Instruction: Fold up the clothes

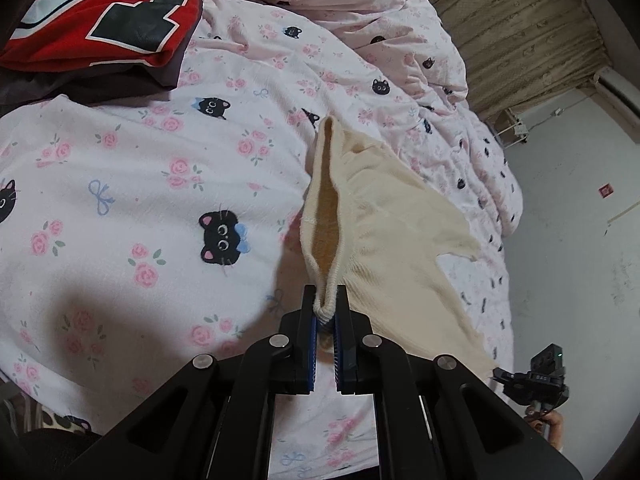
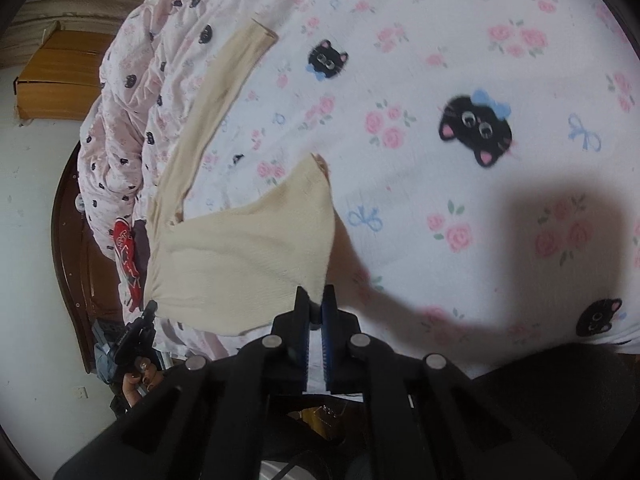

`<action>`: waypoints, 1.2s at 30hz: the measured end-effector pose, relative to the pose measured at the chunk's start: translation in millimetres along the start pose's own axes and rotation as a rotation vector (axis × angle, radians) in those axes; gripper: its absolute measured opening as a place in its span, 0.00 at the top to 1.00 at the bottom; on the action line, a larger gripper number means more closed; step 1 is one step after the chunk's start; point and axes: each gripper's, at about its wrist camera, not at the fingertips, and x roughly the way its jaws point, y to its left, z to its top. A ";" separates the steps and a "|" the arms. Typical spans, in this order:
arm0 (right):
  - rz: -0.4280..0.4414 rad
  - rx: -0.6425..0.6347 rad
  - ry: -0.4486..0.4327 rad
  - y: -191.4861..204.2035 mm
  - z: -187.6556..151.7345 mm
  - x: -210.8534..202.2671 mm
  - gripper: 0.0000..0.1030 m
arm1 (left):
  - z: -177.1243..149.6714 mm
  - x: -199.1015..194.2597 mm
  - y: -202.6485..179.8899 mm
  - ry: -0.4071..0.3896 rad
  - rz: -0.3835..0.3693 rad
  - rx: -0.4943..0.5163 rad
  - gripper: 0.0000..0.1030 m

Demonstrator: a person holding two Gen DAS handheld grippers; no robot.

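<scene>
Both the left gripper (image 1: 326, 300) and right gripper (image 2: 316, 300) angle downward, jaws pinched nearly together at the fingertips

Cream garment (image 1: 384, 216), cat-and-rose bedsheet (image 1: 160, 168)

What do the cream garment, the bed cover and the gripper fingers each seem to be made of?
Cream garment: soft ribbed knit, probably cotton; fine ribs, rolled hem.
Bed cover: matte, lightly crinkled woven cloth, printed with cats and roses.
Left gripper fingers: hard black plastic by the look, with blue ridged pads, perhaps rubber.
</scene>
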 end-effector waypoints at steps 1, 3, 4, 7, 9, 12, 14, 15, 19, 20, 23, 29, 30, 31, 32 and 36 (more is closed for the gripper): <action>0.010 -0.003 -0.005 2.9 3.2 -3.4 0.94 | 2.9 -1.6 -2.4 -0.003 0.002 0.000 0.95; 0.030 -0.009 -0.013 9.0 10.7 -9.6 0.94 | 8.9 -2.8 -7.5 -0.008 0.011 0.005 0.95; 0.044 -0.011 -0.018 12.8 16.5 -12.7 0.94 | 11.8 -3.3 -9.2 -0.009 0.017 0.005 0.95; 0.086 -0.016 -0.028 25.1 36.0 -20.8 0.94 | 22.0 -3.3 -12.7 -0.014 0.025 -0.012 0.95; 0.108 -0.025 -0.029 35.3 48.9 -23.3 0.94 | 30.2 -2.9 -16.0 -0.020 0.024 -0.029 0.95; 0.137 -0.029 -0.032 50.4 68.8 -25.7 0.94 | 42.4 -1.7 -22.6 -0.031 0.034 -0.043 0.95; 0.157 -0.030 -0.035 60.5 83.6 -26.5 0.94 | 51.6 1.0 -26.2 -0.033 0.042 -0.058 0.95; 0.162 -0.030 -0.037 64.5 90.8 -27.0 0.94 | 56.2 3.6 -26.9 -0.031 0.046 -0.069 0.95; 0.168 -0.025 -0.044 78.1 123.5 -26.6 0.94 | 74.0 17.8 -24.7 -0.019 0.064 -0.126 0.95; 0.166 -0.023 -0.043 80.5 132.6 -25.2 0.94 | 78.0 21.9 -23.1 -0.016 0.070 -0.143 0.95; 0.160 -0.013 -0.038 86.0 156.9 -18.6 0.94 | 88.4 35.4 -19.1 -0.007 0.080 -0.169 0.95; 0.125 0.010 -0.031 92.1 197.8 2.3 0.94 | 103.6 62.3 -17.3 0.010 0.101 -0.186 0.95; 0.118 0.017 -0.029 91.7 203.7 6.3 0.94 | 105.1 65.8 -17.1 0.011 0.102 -0.188 0.95; 0.112 0.024 -0.027 91.3 209.8 10.9 0.94 | 106.8 68.7 -17.0 0.011 0.104 -0.190 0.95; 0.105 0.031 -0.023 91.0 216.3 16.4 0.94 | 108.8 71.5 -16.8 0.009 0.105 -0.192 0.95; 0.087 0.056 -0.013 89.1 234.4 35.1 0.94 | 116.6 79.3 -14.0 0.010 0.097 -0.201 0.95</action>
